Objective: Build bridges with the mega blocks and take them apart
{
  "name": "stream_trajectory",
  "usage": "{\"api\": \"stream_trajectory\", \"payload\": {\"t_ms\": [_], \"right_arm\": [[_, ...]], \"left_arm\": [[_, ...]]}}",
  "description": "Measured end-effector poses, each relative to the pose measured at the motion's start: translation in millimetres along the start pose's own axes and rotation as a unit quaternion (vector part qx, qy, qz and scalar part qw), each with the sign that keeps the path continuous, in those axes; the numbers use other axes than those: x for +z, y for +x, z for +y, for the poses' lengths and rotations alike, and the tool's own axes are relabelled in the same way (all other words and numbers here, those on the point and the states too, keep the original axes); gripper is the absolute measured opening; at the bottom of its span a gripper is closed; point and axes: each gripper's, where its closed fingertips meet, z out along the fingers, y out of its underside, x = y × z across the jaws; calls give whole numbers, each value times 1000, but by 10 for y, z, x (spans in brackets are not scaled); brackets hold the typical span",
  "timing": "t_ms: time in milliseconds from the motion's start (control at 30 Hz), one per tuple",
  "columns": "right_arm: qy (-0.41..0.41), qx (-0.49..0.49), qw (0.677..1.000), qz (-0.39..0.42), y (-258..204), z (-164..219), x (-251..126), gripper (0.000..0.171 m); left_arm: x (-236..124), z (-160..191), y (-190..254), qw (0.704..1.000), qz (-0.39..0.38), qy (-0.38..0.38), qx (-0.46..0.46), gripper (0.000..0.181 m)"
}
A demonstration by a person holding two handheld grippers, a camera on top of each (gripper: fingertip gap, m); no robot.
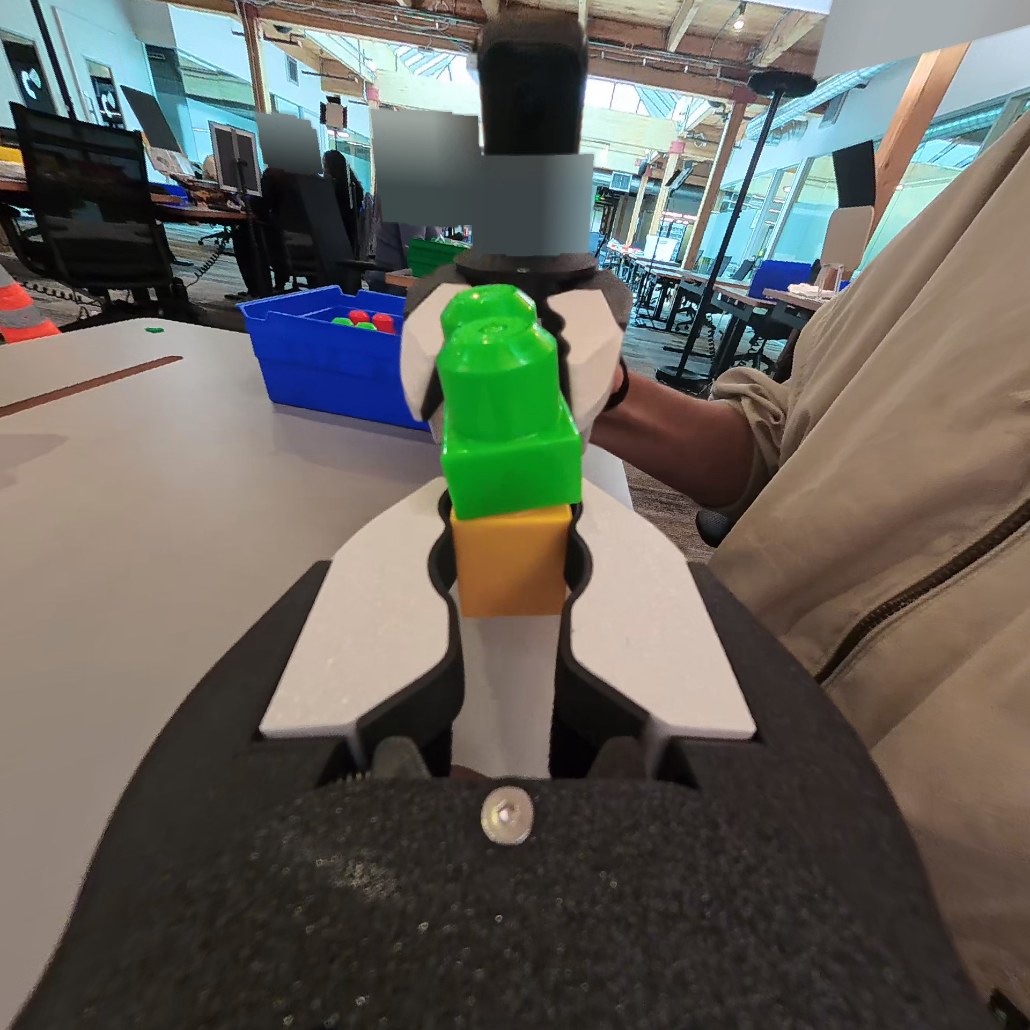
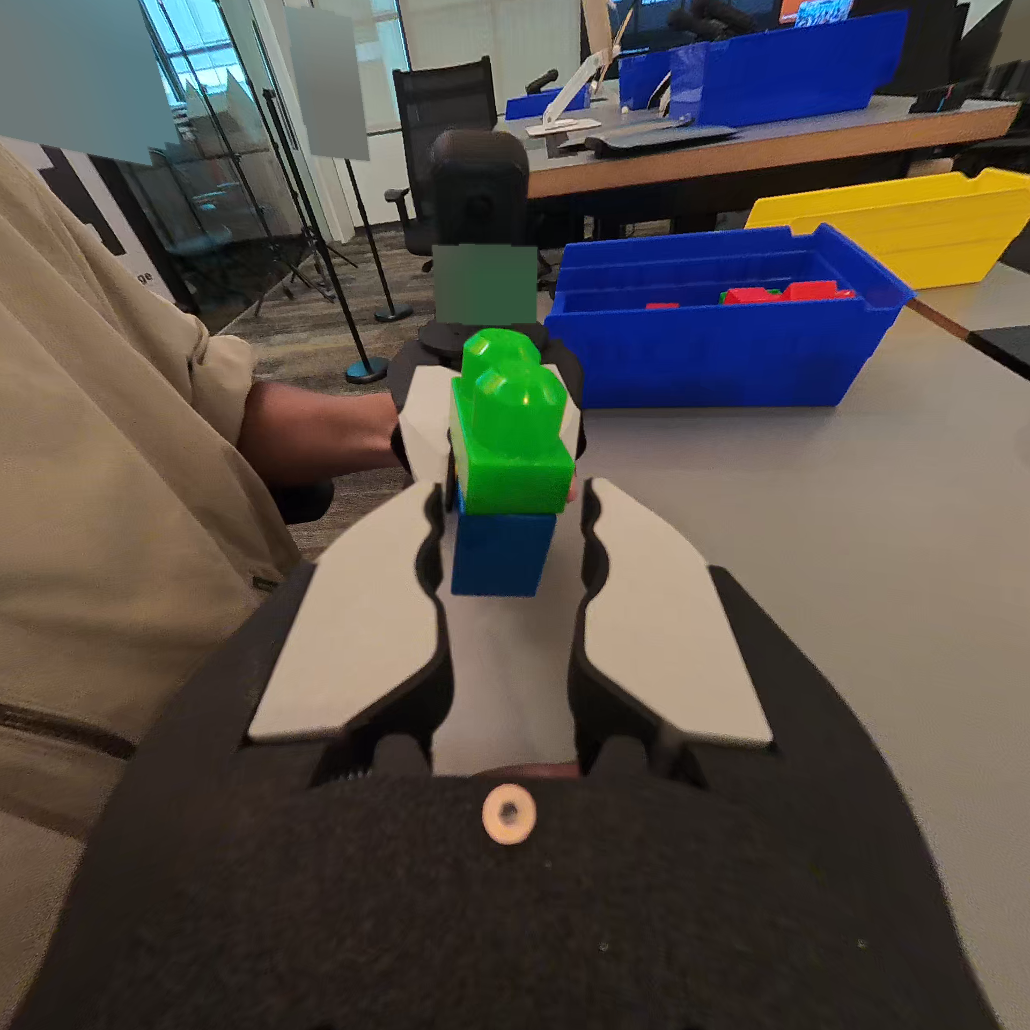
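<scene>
A small bridge of mega blocks: a green two-stud block (image 1: 507,423) lies across a yellow block (image 1: 510,563) and a blue block (image 2: 499,552). My left gripper (image 1: 510,499) is shut on the yellow block, with both fingers touching its sides. My right gripper (image 2: 513,490) faces it from the other end and is open around the blue block, with gaps on both sides. The green block (image 2: 513,446) hides the yellow block in the right wrist view. The right gripper's fingers (image 1: 585,334) show behind the green block in the left wrist view.
A blue bin (image 1: 323,356) with red and green blocks stands on the grey table (image 1: 167,501) beyond the bridge; it also shows in the right wrist view (image 2: 696,356). A yellow bin (image 2: 903,234) stands behind it. A person's beige sleeve (image 1: 892,390) is close by. My left and right fingertips are right by each other.
</scene>
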Motion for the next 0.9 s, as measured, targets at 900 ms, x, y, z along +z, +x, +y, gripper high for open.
{"api": "stream_trajectory", "payload": {"t_ms": [900], "right_arm": [[97, 288, 951, -53, 88, 18, -214, 87]], "left_arm": [[-90, -68, -124, 987, -93, -39, 128, 35]]}}
